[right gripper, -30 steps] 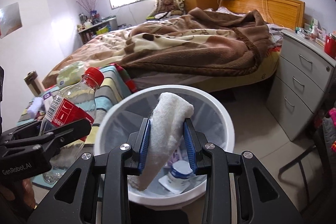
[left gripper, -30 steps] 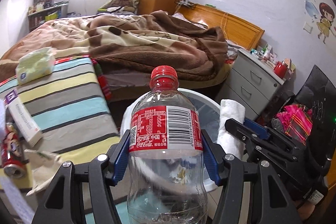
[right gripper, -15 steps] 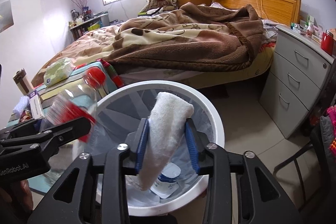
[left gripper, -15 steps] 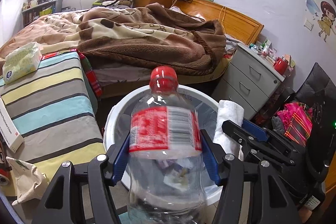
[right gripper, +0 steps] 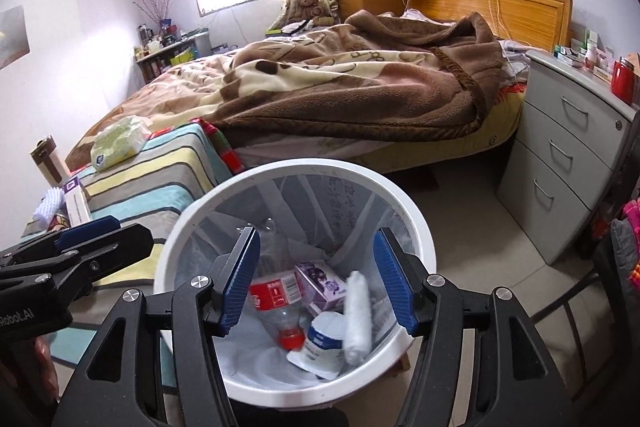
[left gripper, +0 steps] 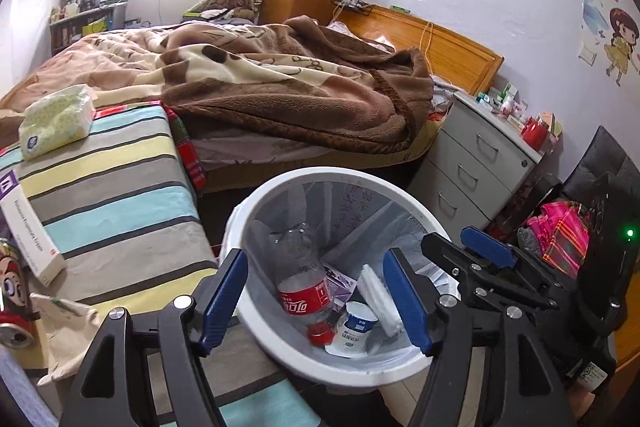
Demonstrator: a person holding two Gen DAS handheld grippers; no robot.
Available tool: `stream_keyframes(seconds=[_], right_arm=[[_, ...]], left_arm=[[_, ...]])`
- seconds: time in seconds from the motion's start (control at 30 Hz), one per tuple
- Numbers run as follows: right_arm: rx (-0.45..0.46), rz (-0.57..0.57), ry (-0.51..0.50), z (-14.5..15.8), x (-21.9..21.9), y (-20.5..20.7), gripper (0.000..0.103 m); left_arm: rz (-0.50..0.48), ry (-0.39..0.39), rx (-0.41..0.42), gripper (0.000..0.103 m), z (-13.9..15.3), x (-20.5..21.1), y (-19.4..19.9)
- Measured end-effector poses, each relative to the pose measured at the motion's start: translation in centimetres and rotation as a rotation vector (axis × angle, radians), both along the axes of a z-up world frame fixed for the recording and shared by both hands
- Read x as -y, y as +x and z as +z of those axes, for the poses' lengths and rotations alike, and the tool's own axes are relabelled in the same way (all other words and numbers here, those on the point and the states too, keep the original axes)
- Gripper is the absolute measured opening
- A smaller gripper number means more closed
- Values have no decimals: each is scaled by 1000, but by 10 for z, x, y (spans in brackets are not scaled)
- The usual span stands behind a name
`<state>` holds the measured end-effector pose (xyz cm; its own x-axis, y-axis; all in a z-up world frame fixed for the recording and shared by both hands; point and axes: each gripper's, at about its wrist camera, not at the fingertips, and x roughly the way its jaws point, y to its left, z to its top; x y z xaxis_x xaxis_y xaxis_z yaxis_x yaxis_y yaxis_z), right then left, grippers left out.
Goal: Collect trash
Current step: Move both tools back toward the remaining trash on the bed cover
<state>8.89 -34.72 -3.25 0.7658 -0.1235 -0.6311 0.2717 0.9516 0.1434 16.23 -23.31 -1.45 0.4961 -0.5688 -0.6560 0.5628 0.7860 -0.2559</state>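
Left wrist view: white bin (left gripper: 256, 211) on floor beside striped bench (left gripper: 112, 195). Inside, bottle (left gripper: 304, 291) upended, long axis steep, red cap down at the bottom. White roll (right gripper: 357, 315) alongside, lengthwise down the liner. Left gripper (left gripper: 316, 301) spread wide, holding nothing; right gripper (right gripper: 316, 281) likewise apart, above the rim.

The bottle (left gripper: 303, 289), cup (left gripper: 354, 327) and roll (left gripper: 378, 297) lie in the bin (left gripper: 240, 215), beside the bench (left gripper: 112, 187).

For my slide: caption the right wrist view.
Open right gripper above white bin holding bottle and paper roll.
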Motion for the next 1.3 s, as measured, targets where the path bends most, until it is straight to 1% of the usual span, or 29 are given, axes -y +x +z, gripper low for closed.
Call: stream_keyframes(seconds=[0.2, 0.33, 0.4, 0.43, 0.57, 0.73, 0.83, 0.9, 0.93, 1.1, 1.3], right_arm=[[38, 43, 3, 8, -16, -1, 61], [59, 91, 11, 10, -28, 0, 62], [62, 121, 11, 11, -36, 1, 68], [64, 139, 10, 11, -41, 2, 69], [76, 191, 16, 11, -56, 4, 69], [75, 281, 24, 8, -79, 12, 69], [67, 329, 13, 6, -93, 16, 69], [67, 366, 22, 4, -103, 19, 69], [64, 395, 27, 4, -109, 22, 69], [40, 487, 15, 1, -131, 34, 69], [1, 578, 25, -4, -152, 51, 69]], left_arm=[[40, -8, 21, 70, 9, -27, -9], [84, -22, 35, 71, 15, -55, -19], [117, -15, 42, 72, 16, -69, -23], [138, -9, 44, 72, 16, -77, -25], [201, -12, 36, 72, 16, -107, -31], [289, 21, 52, 73, 13, -146, -46], [356, 4, 45, 73, 13, -172, -51], [392, 3, 55, 74, 14, -186, -55], [410, 10, 57, 76, 13, -193, -57], [483, 23, 31, 77, 5, -222, -63], [550, 37, -24, 77, -13, -251, -70]])
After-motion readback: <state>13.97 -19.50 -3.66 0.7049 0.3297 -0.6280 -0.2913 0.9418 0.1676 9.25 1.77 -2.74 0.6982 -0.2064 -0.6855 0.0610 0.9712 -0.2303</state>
